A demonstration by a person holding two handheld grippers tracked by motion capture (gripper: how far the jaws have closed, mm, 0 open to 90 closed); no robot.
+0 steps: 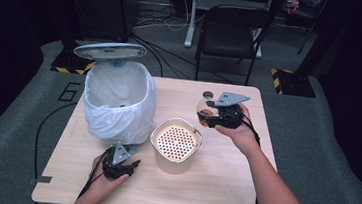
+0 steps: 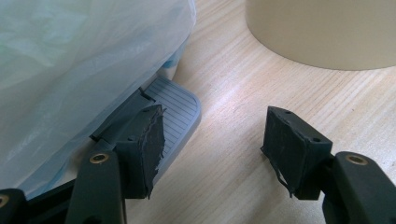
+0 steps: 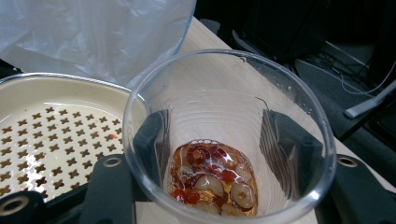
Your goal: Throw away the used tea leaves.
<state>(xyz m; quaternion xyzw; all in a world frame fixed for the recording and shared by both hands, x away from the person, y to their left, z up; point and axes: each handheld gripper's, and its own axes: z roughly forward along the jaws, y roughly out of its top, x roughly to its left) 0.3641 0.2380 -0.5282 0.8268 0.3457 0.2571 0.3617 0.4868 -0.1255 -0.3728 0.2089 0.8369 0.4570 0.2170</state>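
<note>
A clear plastic cup [image 1: 203,110] [image 3: 232,70] holds reddish-brown liquid with fruit slices [image 3: 211,179] at its bottom. My right gripper [image 1: 210,116] [image 3: 215,144] is shut on it, one jaw on each side of the cup wall, holding it upright above the table, just right of the cream strainer pot [image 1: 176,144] [image 3: 51,135]. My left gripper [image 1: 125,165] [image 2: 219,144] stands open at the foot of the lined pedal bin [image 1: 119,101]. Its left pad [image 2: 147,144] rests on the grey pedal [image 2: 180,105], and the bin lid [image 1: 109,51] is up.
The strainer pot's perforated insert has a few reddish traces. The bin's white bag [image 2: 70,60] [image 3: 93,32] bulges over its rim. The wooden table [image 1: 221,186] has bare room at front right. A black chair [image 1: 231,31] stands beyond the far edge.
</note>
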